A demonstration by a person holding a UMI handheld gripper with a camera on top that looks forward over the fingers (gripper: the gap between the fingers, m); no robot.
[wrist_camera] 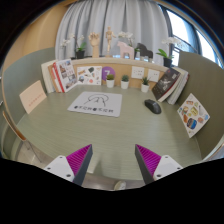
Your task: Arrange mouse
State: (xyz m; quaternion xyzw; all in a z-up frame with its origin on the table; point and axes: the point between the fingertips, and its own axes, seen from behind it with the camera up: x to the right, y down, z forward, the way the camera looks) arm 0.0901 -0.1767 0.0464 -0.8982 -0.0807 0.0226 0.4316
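Across the pale green tabletop [110, 135], well beyond the jaws, the dark mouse [152, 105] lies on the bare surface, just to the right of a white mat [96, 104] printed with a line drawing and some dark lettering. The two are near each other but apart; the mouse does not rest on the mat. The gripper [114, 162] hovers low over the near part of the tabletop with its jaws spread wide, nothing between them, and the magenta pads [79, 160] on the inner faces stand well apart from one another. Beyond the mat, along the far edge of the tabletop, a row of small white pots [124, 83] stands in front of upright cards and pictures. Leaning books [60, 74] stand at the left end of that row, with a pale card [33, 96] lying flat nearer on the left. At the right side a dark book [170, 84] is propped close behind the mouse, and a card with coloured drawings [193, 114] lies tilted further right. A shelf [115, 56] behind the tabletop carries small figurines [123, 47], backed by a light curtain [110, 18].
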